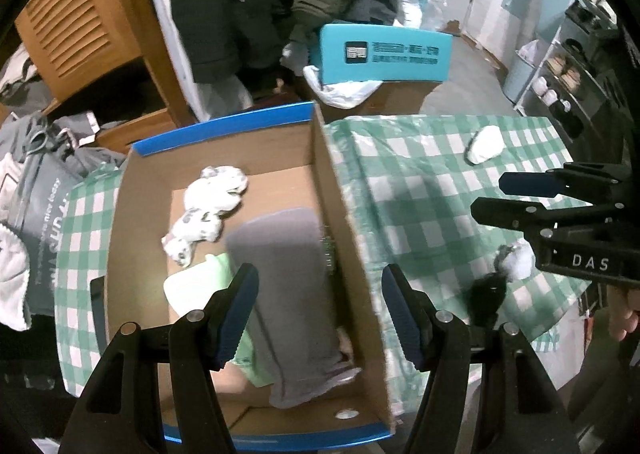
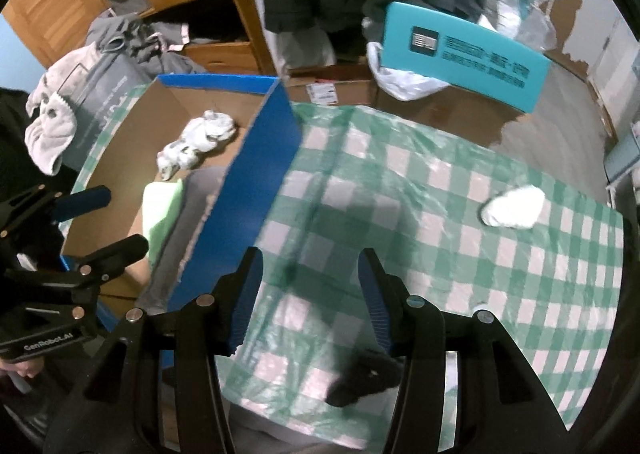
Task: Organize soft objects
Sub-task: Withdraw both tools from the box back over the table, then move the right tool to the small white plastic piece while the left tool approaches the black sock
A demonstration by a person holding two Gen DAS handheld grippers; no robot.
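The left tongs (image 1: 320,310) are spread wide and grasp nothing; they hang above the cardboard box (image 1: 344,189), straddling its right wall. Inside the box lie a grey cloth (image 1: 288,278), a pale green cloth (image 1: 192,286) partly under it, and a white patterned bundle (image 1: 208,205) toward the far end. The right tongs (image 2: 310,302) are likewise released and empty, positioned over the green checked surface (image 2: 440,254) just right of the box. On that surface rest a white rolled item (image 2: 514,207) well apart at the far right, and a black soft item (image 2: 360,378) near the front edge.
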